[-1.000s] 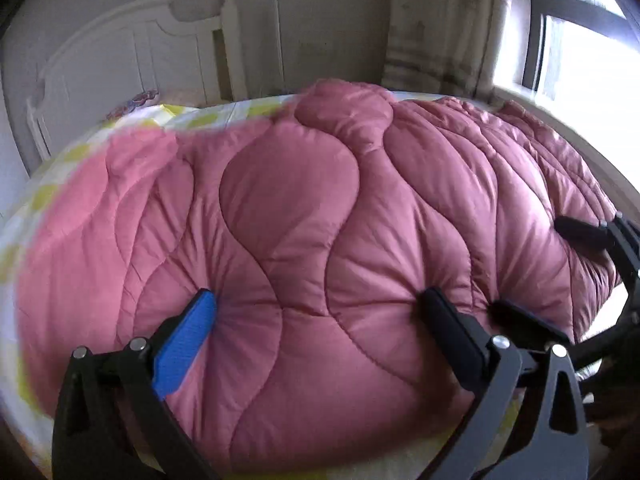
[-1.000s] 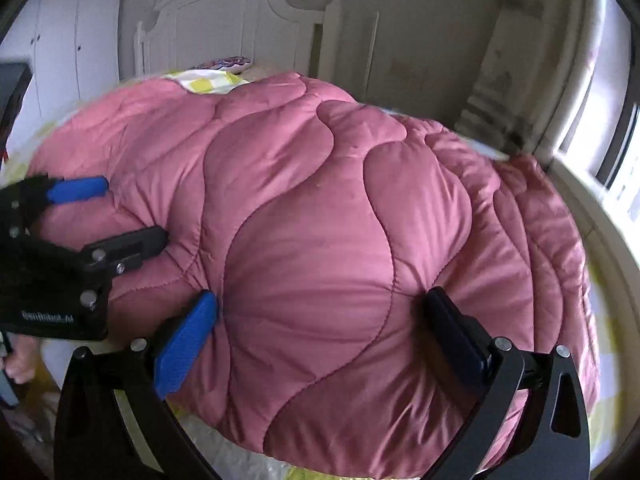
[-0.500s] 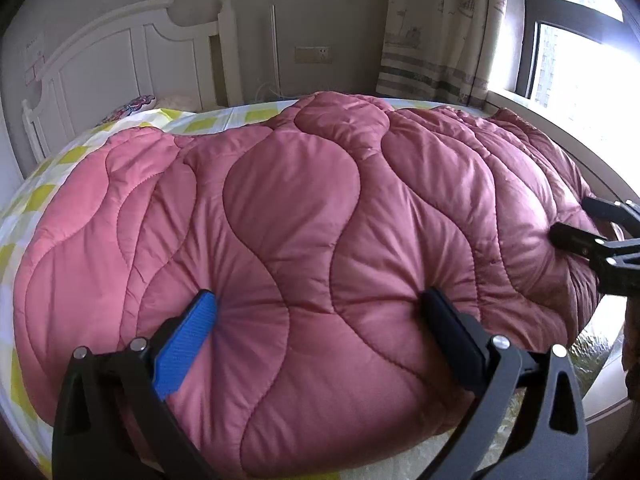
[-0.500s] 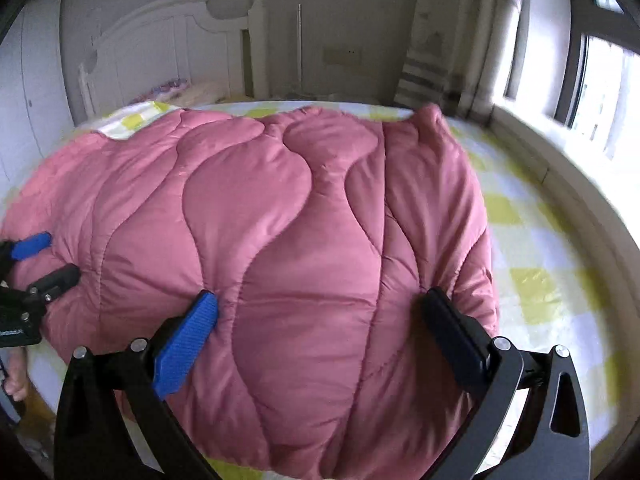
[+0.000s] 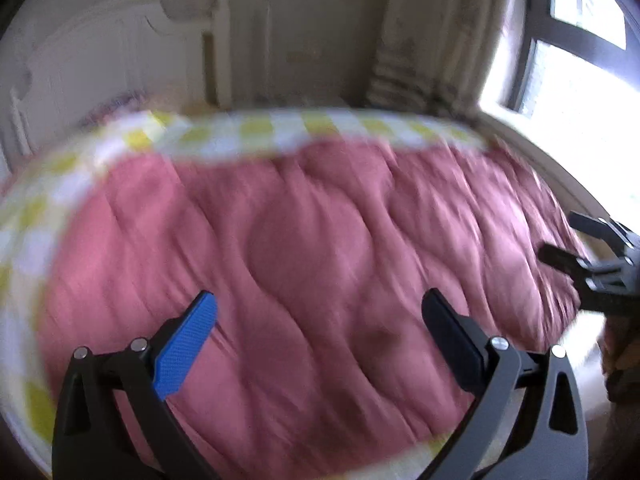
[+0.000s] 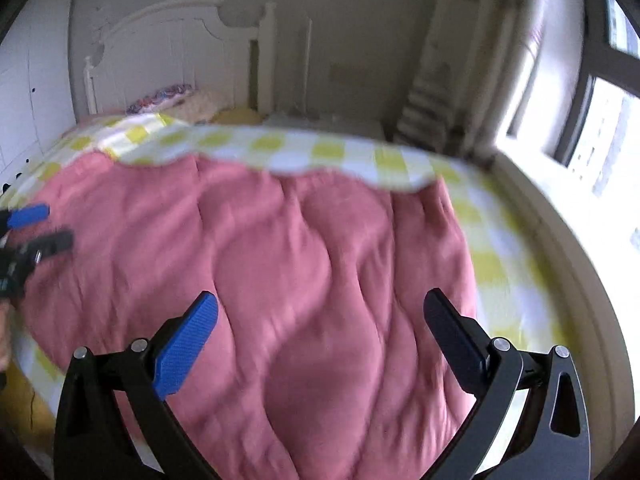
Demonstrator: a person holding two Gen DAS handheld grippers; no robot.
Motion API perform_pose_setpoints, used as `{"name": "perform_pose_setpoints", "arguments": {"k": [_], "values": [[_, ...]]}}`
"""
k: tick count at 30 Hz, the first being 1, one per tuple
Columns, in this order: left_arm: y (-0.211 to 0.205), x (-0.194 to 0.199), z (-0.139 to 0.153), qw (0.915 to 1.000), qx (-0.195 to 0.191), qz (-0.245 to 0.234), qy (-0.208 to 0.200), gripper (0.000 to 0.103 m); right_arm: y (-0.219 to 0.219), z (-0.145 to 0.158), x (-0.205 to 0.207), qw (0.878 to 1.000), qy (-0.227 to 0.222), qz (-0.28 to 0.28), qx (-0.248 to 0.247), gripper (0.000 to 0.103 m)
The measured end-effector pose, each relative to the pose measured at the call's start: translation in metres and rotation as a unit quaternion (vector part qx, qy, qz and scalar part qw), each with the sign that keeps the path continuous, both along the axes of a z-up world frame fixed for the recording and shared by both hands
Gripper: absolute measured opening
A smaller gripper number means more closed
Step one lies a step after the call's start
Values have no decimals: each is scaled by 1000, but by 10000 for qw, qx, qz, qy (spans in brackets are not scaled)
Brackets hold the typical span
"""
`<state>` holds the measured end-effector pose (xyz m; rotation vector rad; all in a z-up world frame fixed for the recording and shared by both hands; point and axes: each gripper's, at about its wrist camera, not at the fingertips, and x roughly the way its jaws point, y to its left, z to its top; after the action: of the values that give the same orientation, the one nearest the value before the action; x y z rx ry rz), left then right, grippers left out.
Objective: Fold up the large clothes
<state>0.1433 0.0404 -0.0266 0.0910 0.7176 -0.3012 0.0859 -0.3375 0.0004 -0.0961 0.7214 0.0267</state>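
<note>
A large pink quilted comforter lies folded on the bed, with its yellow-and-white checked underside showing along the far edge. My left gripper is open and empty above the comforter's near part. My right gripper is open and empty above the comforter's near right part. The right gripper also shows at the right edge of the left wrist view. The left gripper shows at the left edge of the right wrist view. Both views are motion-blurred.
A white headboard stands at the far end, with a patterned pillow before it. A striped curtain and a bright window are at the right. The checked bed sheet shows at the comforter's right.
Both grippers have pulled back and up from the comforter. The comforter now lies flatter, and its checked underside shows along the far edge. Both stay open.
</note>
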Motion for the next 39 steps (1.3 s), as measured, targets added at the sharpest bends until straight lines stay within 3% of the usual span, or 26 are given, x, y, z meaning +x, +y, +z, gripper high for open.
{"name": "perform_pose_setpoints", "arguments": {"k": [3, 6, 8, 9, 10, 11, 12, 13, 16, 18, 19, 20, 24, 29, 33, 37, 39], "values": [[8, 40, 24, 9993, 27, 272, -258, 101, 27, 14, 43, 9994, -92, 323, -94, 98], [19, 100, 23, 9934, 650, 944, -103, 101, 50, 12, 89, 9983, 222, 526, 137, 98], [27, 128, 12, 9895, 893, 1127, 123, 101, 62, -5, 122, 9974, 473, 542, -77, 98], [33, 140, 3, 9872, 1006, 1221, 223, 101, 66, -28, 140, 9956, 684, 365, -518, 98], [39, 148, -7, 9853, 1070, 1289, 322, 101, 62, -51, 152, 9938, 936, 302, -525, 99], [49, 157, -23, 9838, 1034, 1353, 556, 101, 52, -62, 157, 9944, 1004, 328, 61, 99], [61, 163, -35, 9859, 646, 1324, 799, 101, 38, -64, 158, 9933, 1039, 218, 466, 99], [73, 164, -37, 9866, 242, 1356, 870, 101, 30, -62, 158, 9930, 1020, 122, 581, 98], [84, 166, -38, 9858, 33, 1430, 882, 101, 21, -58, 155, 9913, 1064, 116, 760, 98], [79, 165, -41, 9858, 241, 1418, 863, 101, 10, -46, 141, 9902, 962, -19, 1013, 98], [77, 165, -41, 9858, 288, 1421, 847, 101, -1, -33, 122, 9873, 748, -38, 1400, 98], [77, 164, -41, 9858, 294, 1425, 839, 101, -15, -19, 92, 9811, 427, 30, 1889, 98], [79, 163, -42, 9857, 205, 1431, 869, 101, -65, 6, -30, 9675, -500, -208, 2471, 98], [77, 164, -42, 9853, 256, 1435, 887, 101, -108, -19, -144, 9428, -420, -568, 3257, 98], [77, 164, -42, 9853, 268, 1436, 889, 101, -97, -60, -163, 9351, 242, -442, 3507, 96], [76, 164, -42, 9852, 251, 1438, 894, 101, -82, -80, -135, 9254, 480, -366, 3741, 90], [76, 164, -42, 9852, 247, 1436, 901, 101, -69, -82, -113, 9284, 549, -373, 3655, 91]]}}
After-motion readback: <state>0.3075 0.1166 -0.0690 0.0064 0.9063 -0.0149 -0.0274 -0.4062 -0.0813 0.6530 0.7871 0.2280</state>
